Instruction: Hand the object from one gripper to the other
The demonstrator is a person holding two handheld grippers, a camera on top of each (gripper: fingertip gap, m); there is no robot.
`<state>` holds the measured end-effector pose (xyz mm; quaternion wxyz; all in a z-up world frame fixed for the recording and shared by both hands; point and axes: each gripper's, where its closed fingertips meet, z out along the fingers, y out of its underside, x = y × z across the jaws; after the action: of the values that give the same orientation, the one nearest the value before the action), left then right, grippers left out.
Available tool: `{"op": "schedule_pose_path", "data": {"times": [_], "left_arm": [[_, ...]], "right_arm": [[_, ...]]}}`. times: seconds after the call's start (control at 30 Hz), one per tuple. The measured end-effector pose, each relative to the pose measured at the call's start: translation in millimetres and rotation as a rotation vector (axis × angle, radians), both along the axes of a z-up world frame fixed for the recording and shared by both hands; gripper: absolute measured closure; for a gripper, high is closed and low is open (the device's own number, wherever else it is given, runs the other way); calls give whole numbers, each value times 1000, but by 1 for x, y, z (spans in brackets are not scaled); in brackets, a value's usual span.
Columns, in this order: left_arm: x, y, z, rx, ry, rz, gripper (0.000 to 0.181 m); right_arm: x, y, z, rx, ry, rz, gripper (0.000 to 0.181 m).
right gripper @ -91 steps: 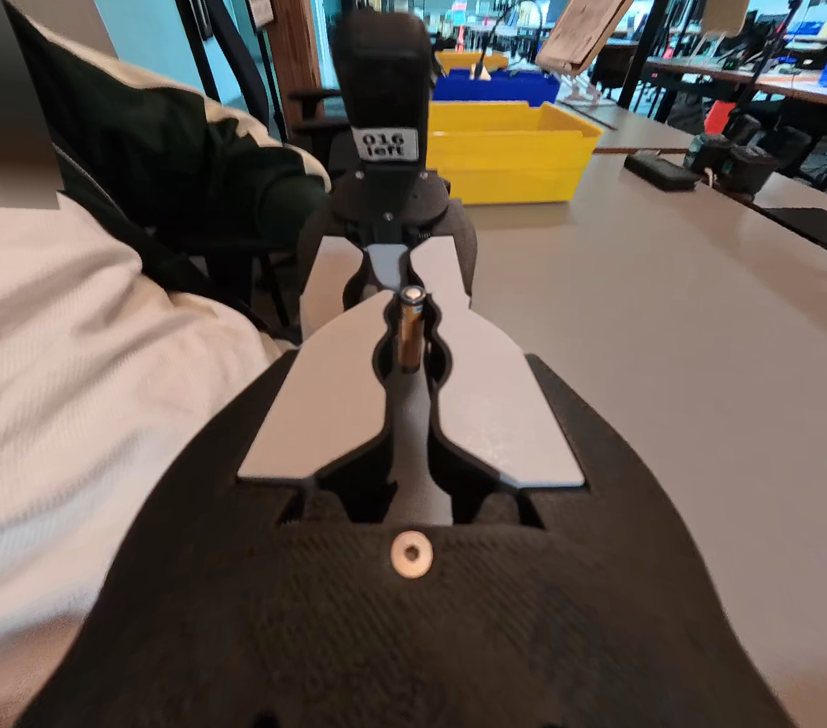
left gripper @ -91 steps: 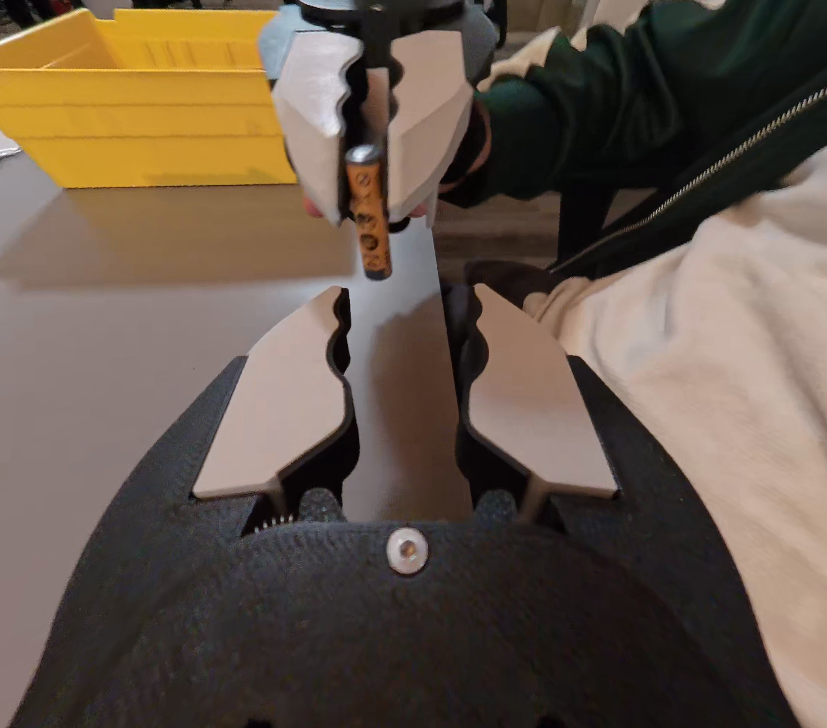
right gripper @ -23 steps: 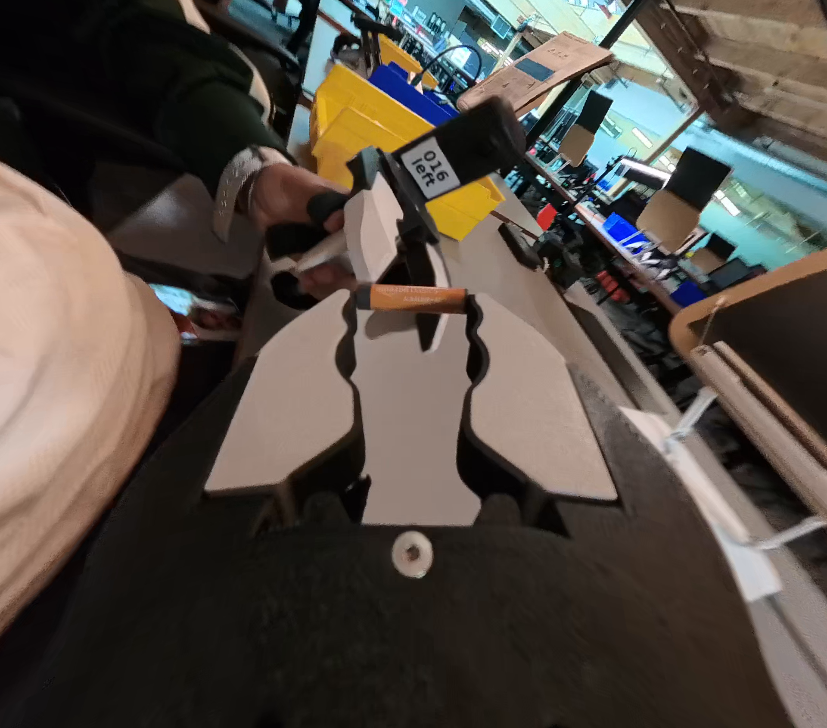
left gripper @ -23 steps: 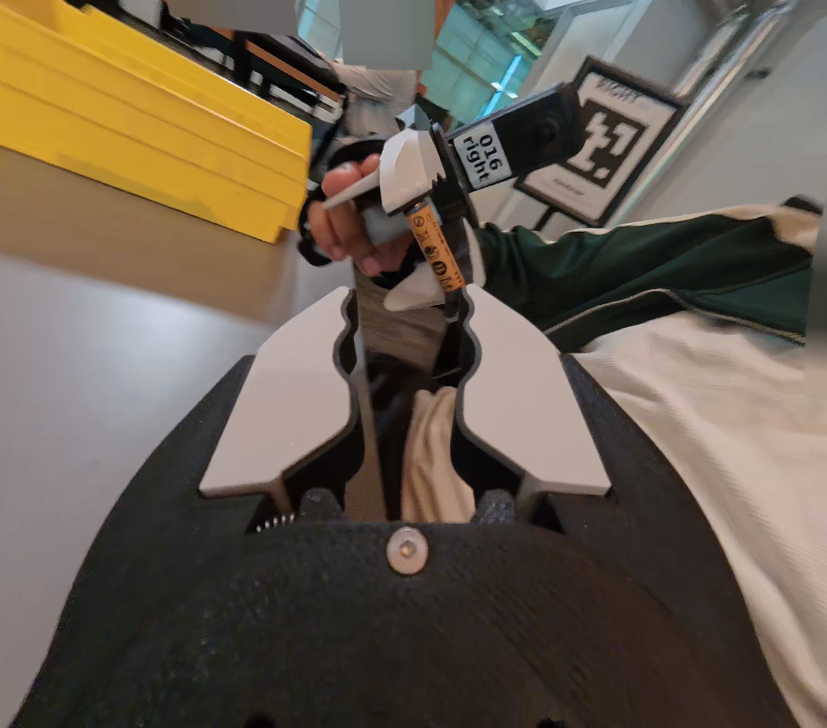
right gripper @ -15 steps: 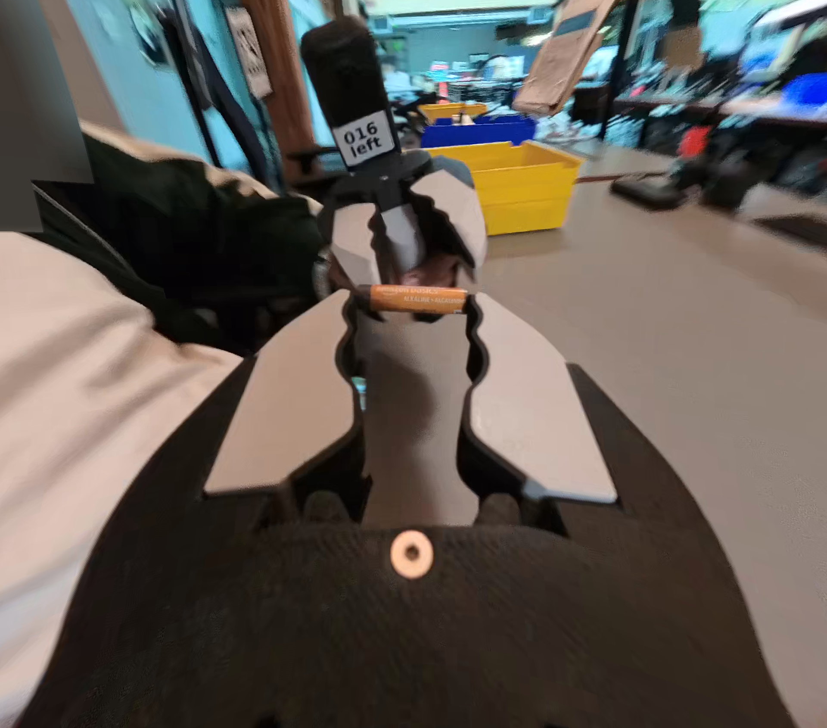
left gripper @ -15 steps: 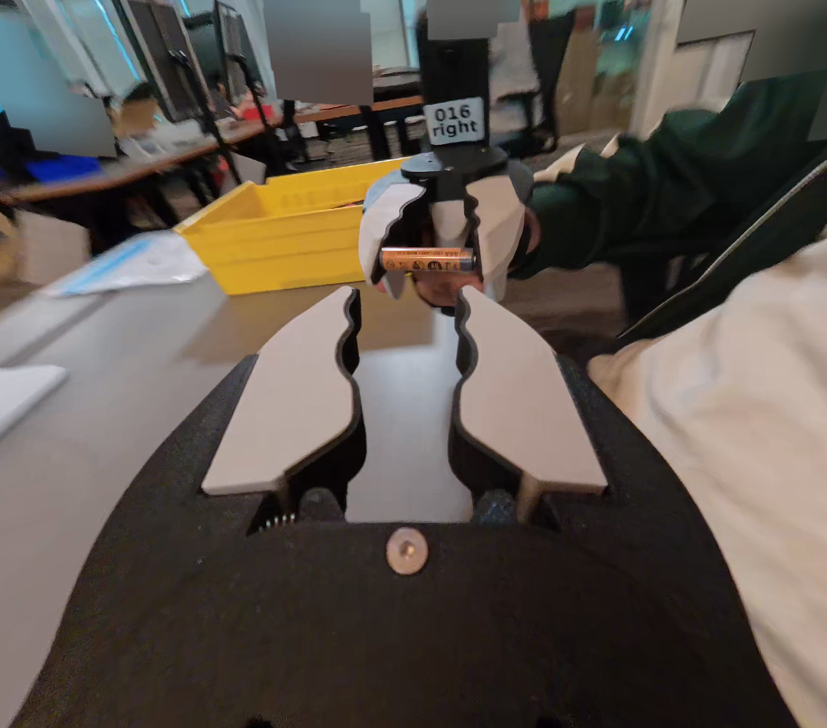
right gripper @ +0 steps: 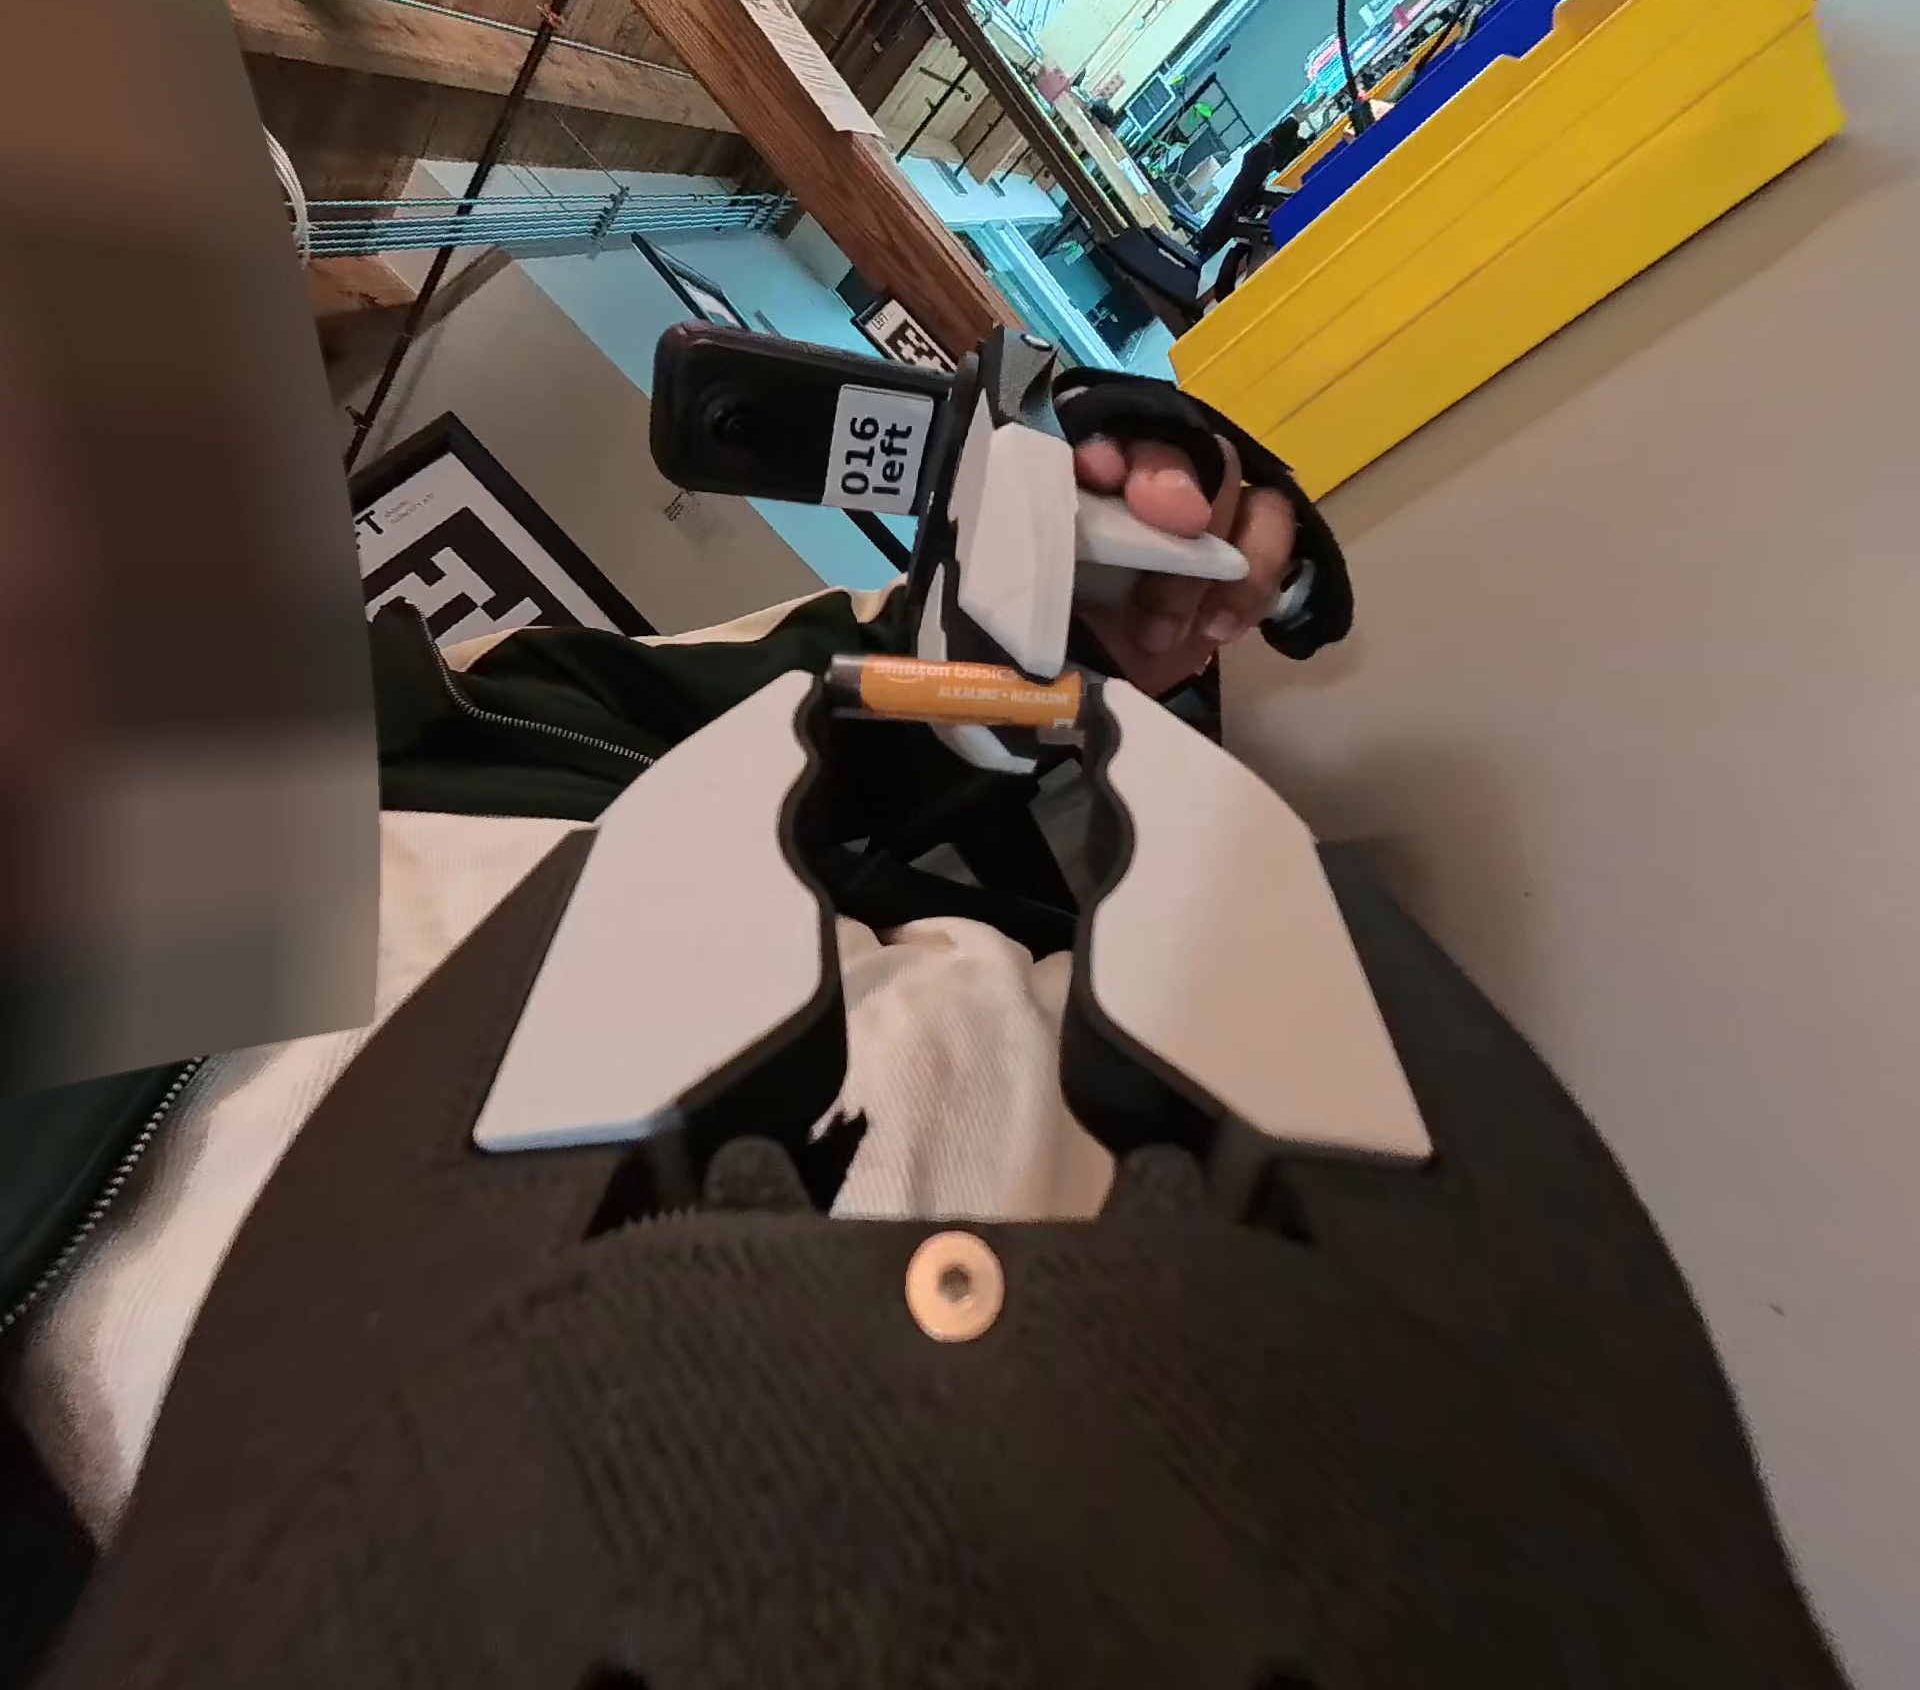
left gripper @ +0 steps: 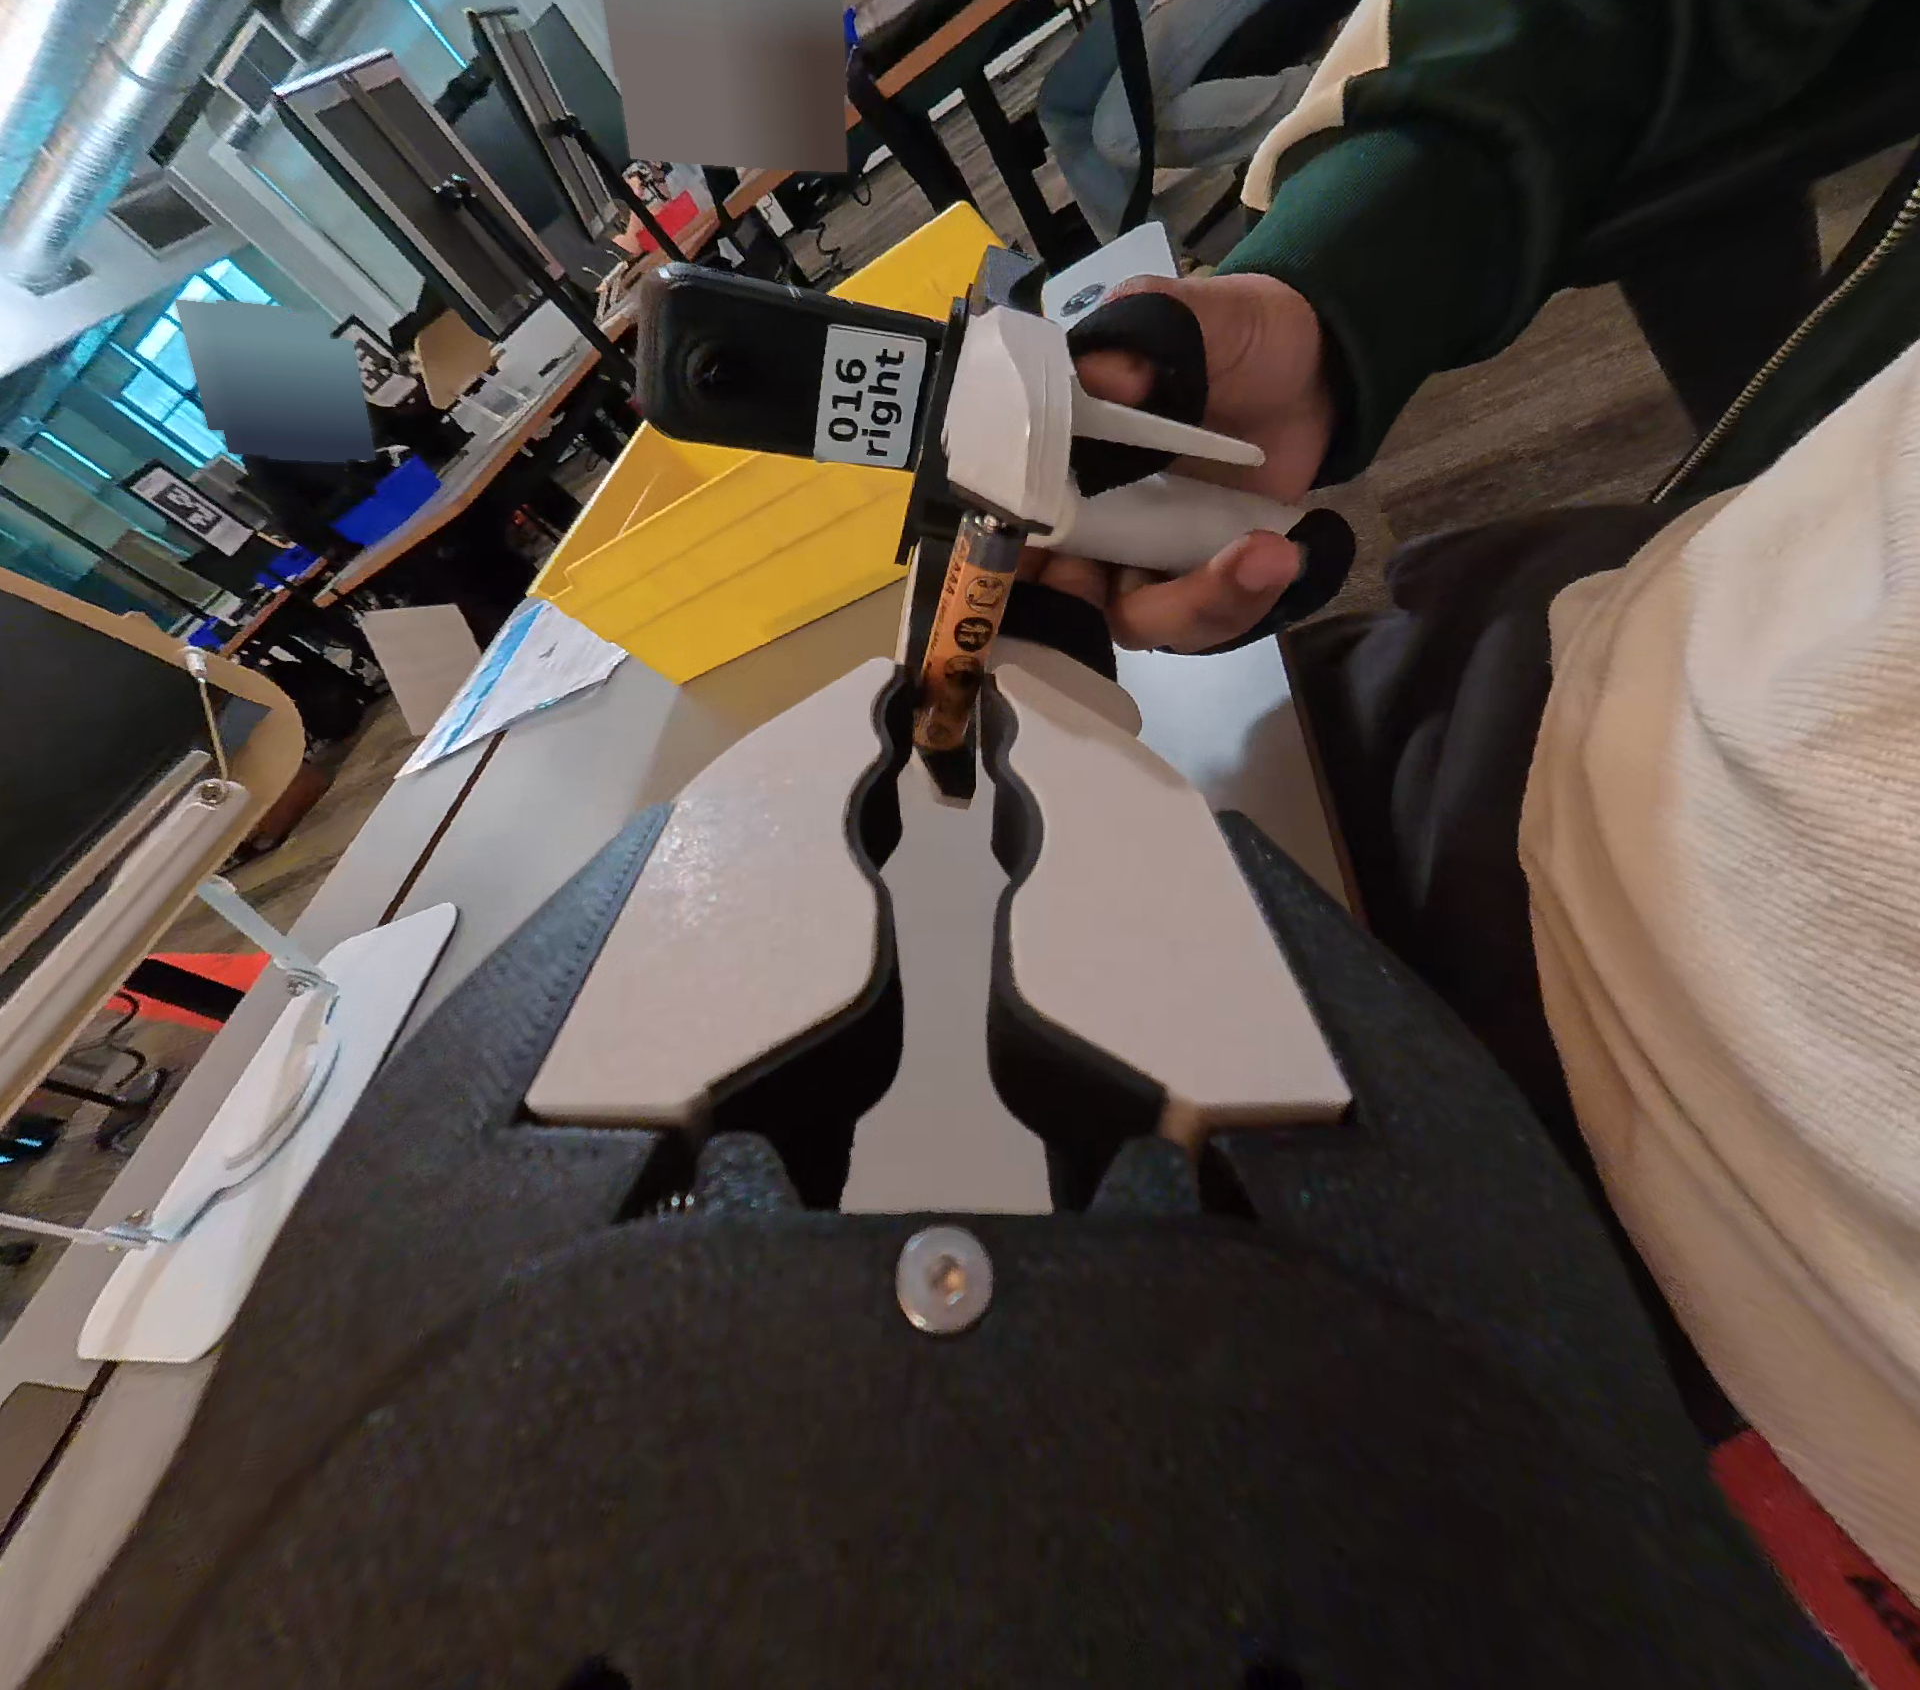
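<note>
At frame centre of the left wrist view, the battery (left gripper: 958,638) is clamped at its lower end between the narrowly set tips of the left gripper (left gripper: 943,705). Its upper end is gripped by the right gripper (left gripper: 1003,513), seen side-on above. In the right wrist view, the battery (right gripper: 956,692) spans the right gripper (right gripper: 956,705) tip to tip. A yellow bin (left gripper: 727,539) is seen behind, on the table (left gripper: 582,788).
</note>
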<state>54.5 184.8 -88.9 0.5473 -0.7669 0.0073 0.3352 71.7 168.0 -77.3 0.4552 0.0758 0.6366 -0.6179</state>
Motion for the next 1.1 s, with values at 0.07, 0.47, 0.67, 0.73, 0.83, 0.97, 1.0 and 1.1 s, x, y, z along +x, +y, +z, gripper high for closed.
{"op": "schedule_pose_path", "data": {"times": [0.07, 0.47, 0.67, 0.73, 0.83, 0.97, 1.0, 1.1], "left_arm": [[0, 0, 0, 4, -18, 2, 172], [-8, -7, 5, 356, -509, -104, 172], [-9, -7, -1, 409, -620, -142, 172], [-5, -3, -2, 386, -611, -158, 172], [2, 4, -5, 340, -595, -176, 172], [5, 9, -10, 306, -596, -181, 172], [5, 10, -11, 306, -603, -181, 172], [4, 10, -11, 316, -608, -185, 172]], "right_arm": [[-2, -1, 0, -3, -2, -15, 126], [-45, 20, 31, -232, 699, -479, 133], [-29, 8, 16, -189, 772, -418, 144], [-28, 5, 12, -167, 768, -406, 146], [-24, 4, 10, -164, 753, -377, 151], [-15, 3, 6, -167, 763, -320, 157], [-13, 4, 6, -170, 775, -314, 166], [-13, 4, 7, -172, 803, -323, 171]]}}
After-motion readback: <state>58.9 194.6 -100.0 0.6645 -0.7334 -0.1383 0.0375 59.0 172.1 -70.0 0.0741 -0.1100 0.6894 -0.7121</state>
